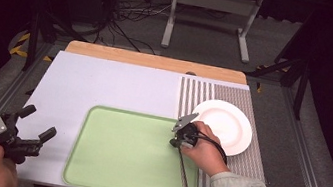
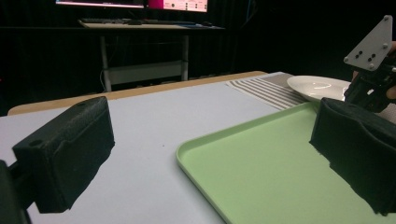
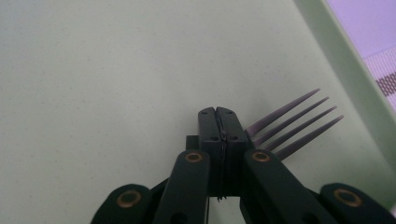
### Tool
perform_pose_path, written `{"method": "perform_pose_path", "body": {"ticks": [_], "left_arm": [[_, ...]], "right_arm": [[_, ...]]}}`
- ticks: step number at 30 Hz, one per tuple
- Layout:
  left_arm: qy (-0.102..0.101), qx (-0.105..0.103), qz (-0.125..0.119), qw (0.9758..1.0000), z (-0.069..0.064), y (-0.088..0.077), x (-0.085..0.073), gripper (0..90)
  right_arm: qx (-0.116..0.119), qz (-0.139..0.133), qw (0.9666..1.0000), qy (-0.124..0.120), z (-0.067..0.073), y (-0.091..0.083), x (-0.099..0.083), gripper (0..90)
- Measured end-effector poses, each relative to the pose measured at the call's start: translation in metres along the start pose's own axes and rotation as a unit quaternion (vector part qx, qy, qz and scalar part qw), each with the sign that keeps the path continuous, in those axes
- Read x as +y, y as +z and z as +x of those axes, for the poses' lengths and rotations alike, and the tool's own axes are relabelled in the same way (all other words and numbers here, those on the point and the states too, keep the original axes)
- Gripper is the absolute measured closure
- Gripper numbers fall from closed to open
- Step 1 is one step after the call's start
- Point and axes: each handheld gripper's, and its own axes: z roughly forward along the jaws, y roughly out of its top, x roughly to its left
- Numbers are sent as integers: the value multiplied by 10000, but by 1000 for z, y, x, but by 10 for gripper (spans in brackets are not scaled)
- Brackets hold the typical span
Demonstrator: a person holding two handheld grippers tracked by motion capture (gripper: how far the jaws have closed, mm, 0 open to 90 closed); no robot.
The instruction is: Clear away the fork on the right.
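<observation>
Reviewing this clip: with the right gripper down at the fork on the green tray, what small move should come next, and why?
Probably open the right gripper and lift off. Its jaws are shut together, the fork lies on the tray with its prongs showing beside them; whether it is still pinched I cannot tell. The left gripper waits open.

The table [image 1: 154, 61] shows a bare wooden strip along its far edge. A white sheet [image 1: 105, 84] covers most of its top, with a striped mat [image 1: 194, 95] laid along the right side. A green tray [image 1: 124, 152] lies on the sheet toward the near edge, its right edge over the mat.
</observation>
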Motion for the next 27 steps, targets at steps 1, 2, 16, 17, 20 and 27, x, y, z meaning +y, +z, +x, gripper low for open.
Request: {"method": "perform_pose_path", "body": {"ticks": [1,2,16,17,20,27], "left_arm": [[5,4,5,10000,0,0,0,3],[5,4,5,10000,0,0,0,3],[0,12,9,10000,0,-2,-1,3],[1,14,8,10000,0,-2,-1,3],[-4,14,8,10000,0,-2,-1,3],[-6,2,33,10000,0,-2,-1,3]], "right_arm": [[-22,20,10000,46,-1,-1,-1,900],[-22,20,10000,46,-1,-1,-1,900],[-175,127,9991,366,-12,-10,-15,900],[-204,134,9989,397,-12,-10,-15,900],[-209,152,9987,436,-14,-12,-17,900],[-222,151,9982,529,-15,-14,-19,900]]}}
